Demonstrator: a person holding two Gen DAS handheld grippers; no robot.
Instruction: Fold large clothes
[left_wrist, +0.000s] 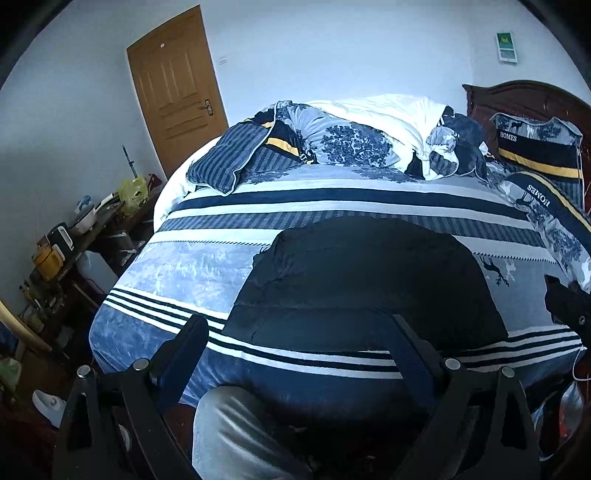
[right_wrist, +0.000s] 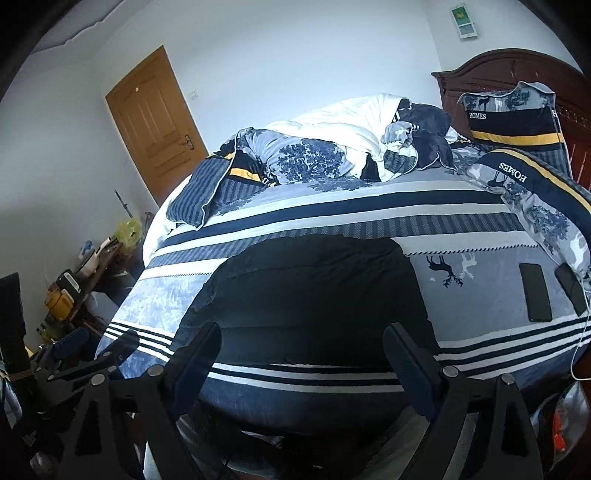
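Both tools hang over the near edge of the bed (left_wrist: 166, 295), and the dark garment (left_wrist: 369, 280) lies spread flat on the striped blue-and-white cover, near the front edge and roughly centred. The left tool (left_wrist: 299, 332) has its jaws spread wide with nothing between them, above the garment's near hem and the white stripes. The right tool (right_wrist: 301, 338) is likewise released, jaws apart and empty, poised over the same near hem. In the right wrist view, two dark phones (right_wrist: 535, 291) lie on the cover to the right of the garment, well apart from it. A rumpled duvet (right_wrist: 332, 147) is heaped at the far side, and pillows marked HOMES (right_wrist: 517, 122) lean by the wooden headboard (right_wrist: 498, 70). A cluttered bench (left_wrist: 74, 240) stands left of the bed.
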